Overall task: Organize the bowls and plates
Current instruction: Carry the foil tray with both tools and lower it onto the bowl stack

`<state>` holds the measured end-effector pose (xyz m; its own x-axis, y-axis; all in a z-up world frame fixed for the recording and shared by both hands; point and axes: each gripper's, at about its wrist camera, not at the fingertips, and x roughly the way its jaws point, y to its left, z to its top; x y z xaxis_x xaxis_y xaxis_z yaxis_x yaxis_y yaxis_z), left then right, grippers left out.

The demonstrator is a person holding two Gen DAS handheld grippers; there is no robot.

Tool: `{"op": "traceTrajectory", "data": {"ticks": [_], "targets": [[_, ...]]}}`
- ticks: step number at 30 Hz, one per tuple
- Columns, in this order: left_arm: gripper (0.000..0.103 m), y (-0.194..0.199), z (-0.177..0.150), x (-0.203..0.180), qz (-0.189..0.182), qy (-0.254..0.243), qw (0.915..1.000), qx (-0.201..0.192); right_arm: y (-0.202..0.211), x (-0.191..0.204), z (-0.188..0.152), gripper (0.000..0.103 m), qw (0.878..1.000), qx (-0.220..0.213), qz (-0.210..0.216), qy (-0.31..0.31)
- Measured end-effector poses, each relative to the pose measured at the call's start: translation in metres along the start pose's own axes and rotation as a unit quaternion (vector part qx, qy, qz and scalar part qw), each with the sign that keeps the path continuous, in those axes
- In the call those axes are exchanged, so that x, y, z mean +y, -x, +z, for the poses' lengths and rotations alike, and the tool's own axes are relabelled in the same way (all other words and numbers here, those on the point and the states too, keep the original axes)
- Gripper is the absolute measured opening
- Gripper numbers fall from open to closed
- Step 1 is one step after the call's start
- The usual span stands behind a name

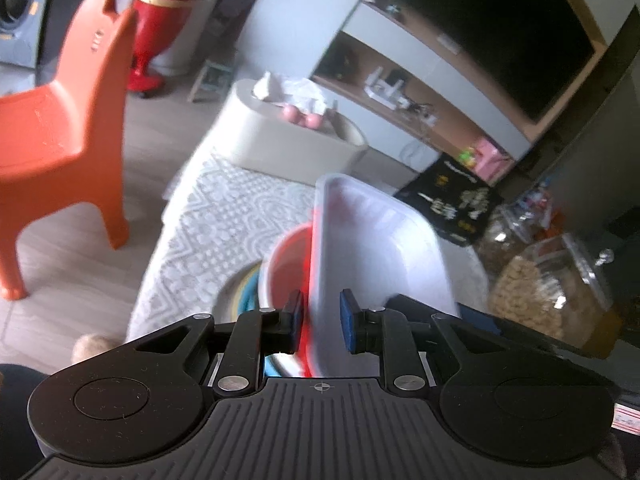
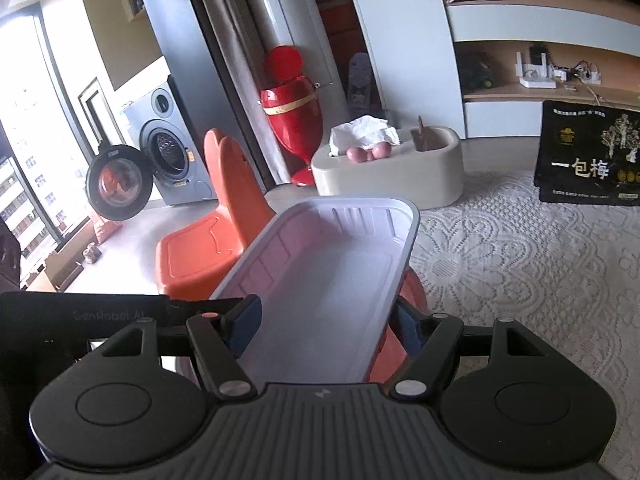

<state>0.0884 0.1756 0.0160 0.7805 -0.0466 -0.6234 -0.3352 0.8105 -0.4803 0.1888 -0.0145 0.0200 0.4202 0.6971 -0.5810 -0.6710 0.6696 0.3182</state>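
A white rectangular tray (image 2: 332, 264) is held up over the table between both grippers. My right gripper (image 2: 326, 328) is shut across the tray's width, one pad on each long wall. My left gripper (image 1: 320, 320) is shut on the tray (image 1: 380, 248) at one wall, with one pad outside it and one inside; here the tray looks blurred and stands on edge. Under the tray sits a red bowl (image 1: 288, 264) with a white rim, on a stack of coloured plates (image 1: 244, 292). The bowl (image 2: 414, 292) peeks out below the tray's right side.
A lace tablecloth (image 2: 520, 260) covers the table. A beige box (image 2: 400, 172) with tissue stands at the far end, and a black printed bag (image 2: 588, 156) at the far right. Glass jars (image 1: 540, 280) stand on the right. An orange chair (image 1: 60, 132) stands on the floor to the left.
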Motion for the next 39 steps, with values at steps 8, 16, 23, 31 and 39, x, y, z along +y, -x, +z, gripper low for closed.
{"op": "traceTrajectory", "data": {"ticks": [8, 16, 23, 31, 39], "targets": [[0.021, -0.004, -0.003, -0.005, 0.002, -0.002, 1.0, 0.007, 0.001, -0.004, 0.004, 0.072, 1.0, 0.0, 0.002, 0.0], [0.021, 0.002, -0.005, -0.004, 0.006, 0.004, 0.9999, 0.007, 0.0, -0.008, 0.003, 0.072, 1.0, 0.006, 0.011, -0.011], [0.021, 0.007, -0.003, -0.005, 0.002, 0.007, 1.0, 0.005, 0.002, -0.006, 0.001, 0.072, 1.0, 0.009, 0.008, -0.01], [0.021, 0.007, -0.004, -0.006, 0.0, 0.007, 0.9999, 0.008, 0.002, -0.007, -0.001, 0.072, 1.0, 0.012, 0.008, -0.015], [0.021, 0.017, -0.002, -0.006, 0.005, 0.015, 0.9999, -0.005, 0.004, -0.008, -0.001, 0.072, 1.0, 0.011, 0.007, -0.017]]}}
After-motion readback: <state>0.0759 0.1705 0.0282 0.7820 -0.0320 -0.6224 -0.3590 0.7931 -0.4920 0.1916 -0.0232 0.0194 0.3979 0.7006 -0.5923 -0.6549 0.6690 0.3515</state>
